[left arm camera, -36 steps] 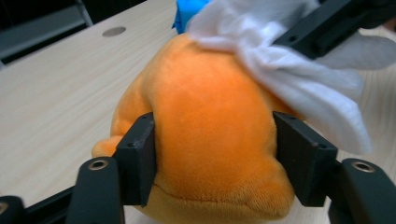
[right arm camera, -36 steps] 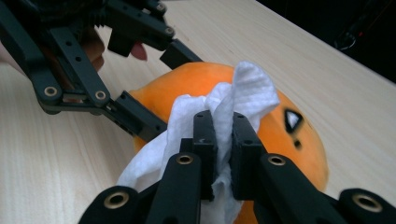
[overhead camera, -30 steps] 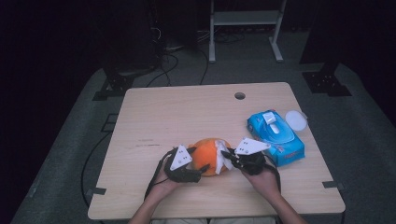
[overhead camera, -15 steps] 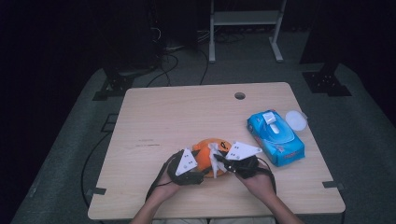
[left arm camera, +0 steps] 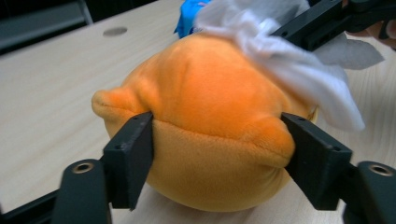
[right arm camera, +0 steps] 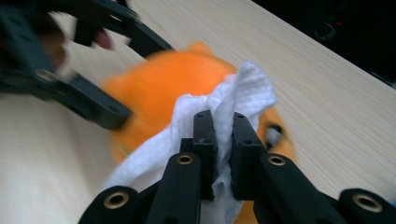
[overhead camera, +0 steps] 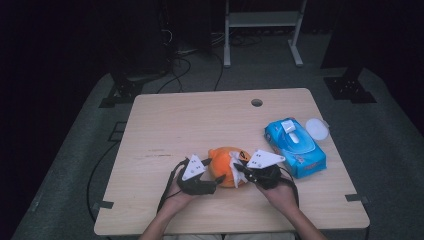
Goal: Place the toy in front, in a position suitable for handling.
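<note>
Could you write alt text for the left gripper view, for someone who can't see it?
Two black jaws of the left tool squeeze the sides of an orange plush toy on a pale wooden table. Another black tool presses a white wipe on the toy's top.

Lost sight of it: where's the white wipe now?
In the high view the white wipe lies against the orange plush toy, pinched in the right gripper, left of the blue wipes pack.

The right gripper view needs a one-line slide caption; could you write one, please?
Right tongs pinch a white wipe against the orange plush toy on the wooden table.
</note>
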